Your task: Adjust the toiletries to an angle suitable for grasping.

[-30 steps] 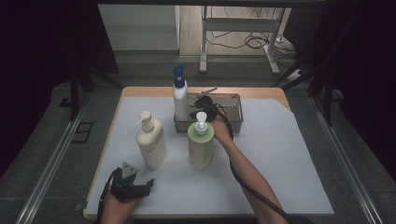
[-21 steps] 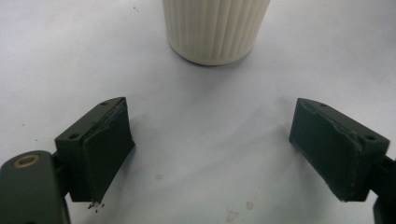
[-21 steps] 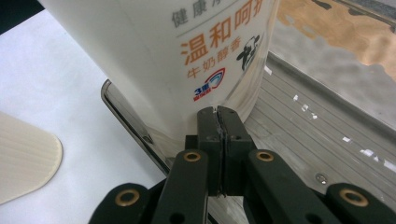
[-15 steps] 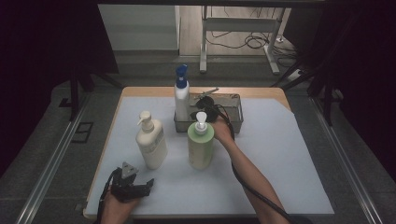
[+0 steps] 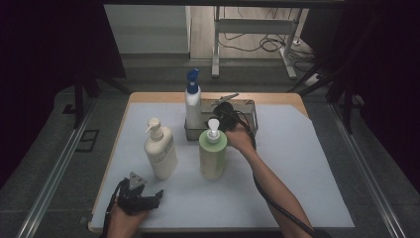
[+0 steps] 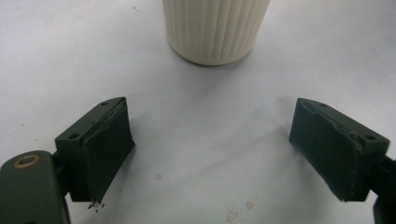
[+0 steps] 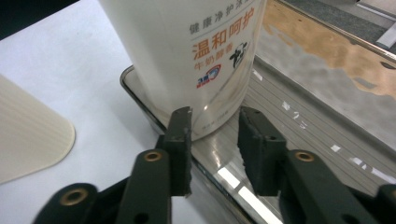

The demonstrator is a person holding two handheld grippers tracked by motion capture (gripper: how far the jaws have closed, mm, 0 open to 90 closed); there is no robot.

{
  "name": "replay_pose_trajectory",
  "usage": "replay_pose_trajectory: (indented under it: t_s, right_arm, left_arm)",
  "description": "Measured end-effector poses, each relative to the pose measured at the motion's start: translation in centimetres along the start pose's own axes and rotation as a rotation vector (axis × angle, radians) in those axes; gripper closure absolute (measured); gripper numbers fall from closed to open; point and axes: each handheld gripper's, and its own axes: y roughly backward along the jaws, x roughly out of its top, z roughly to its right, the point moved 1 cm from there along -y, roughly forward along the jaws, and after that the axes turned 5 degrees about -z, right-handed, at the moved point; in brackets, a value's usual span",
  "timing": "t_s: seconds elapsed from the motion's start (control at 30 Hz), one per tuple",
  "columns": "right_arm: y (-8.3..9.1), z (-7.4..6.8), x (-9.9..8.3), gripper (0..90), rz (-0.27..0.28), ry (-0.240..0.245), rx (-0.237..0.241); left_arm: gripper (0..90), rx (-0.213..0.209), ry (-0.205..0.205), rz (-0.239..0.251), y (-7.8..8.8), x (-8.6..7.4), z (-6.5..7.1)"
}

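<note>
A white bottle with a blue pump (image 5: 192, 106) stands in the left end of a metal tray (image 5: 253, 119) at the back of the table. My right gripper (image 5: 222, 111) is over the tray just right of it. In the right gripper view the printed white bottle (image 7: 187, 51) rises just beyond the right gripper (image 7: 215, 126), whose jaws have just been opening, with nothing between them. A green pump bottle (image 5: 213, 156) and a cream pump bottle (image 5: 159, 151) stand on the white mat. My left gripper (image 5: 143, 191) rests open near the front edge, facing the cream bottle (image 6: 215, 28).
The tray's floor (image 7: 303, 107) stretches bare to the right of the white bottle. A pale ribbed bottle side (image 7: 28, 140) stands close on the left of the right gripper view. The white mat (image 5: 297, 163) covers most of the wooden table.
The right hand has shifted slightly back from the white bottle beside the tray. The bottles and the left gripper stand as before.
</note>
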Motion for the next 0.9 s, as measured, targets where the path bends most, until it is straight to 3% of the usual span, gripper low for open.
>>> replay_pose_trajectory:
  t_s: [0.33,0.57,0.9]
  right_arm:
    - [1.9,-0.4,-0.9,41.8,-0.006,0.015,0.013]
    - [3.0,-0.3,-1.4,36.9,0.010,0.019,-0.029]
    - [4.5,0.8,-2.7,32.5,0.014,0.012,-0.045]
  left_arm:
    - [12.5,0.001,0.000,0.001,0.0,0.0,0.0]
    - [12.5,0.001,0.000,0.001,0.0,0.0,0.0]
    - [12.5,0.001,0.000,0.002,0.0,0.0,0.0]
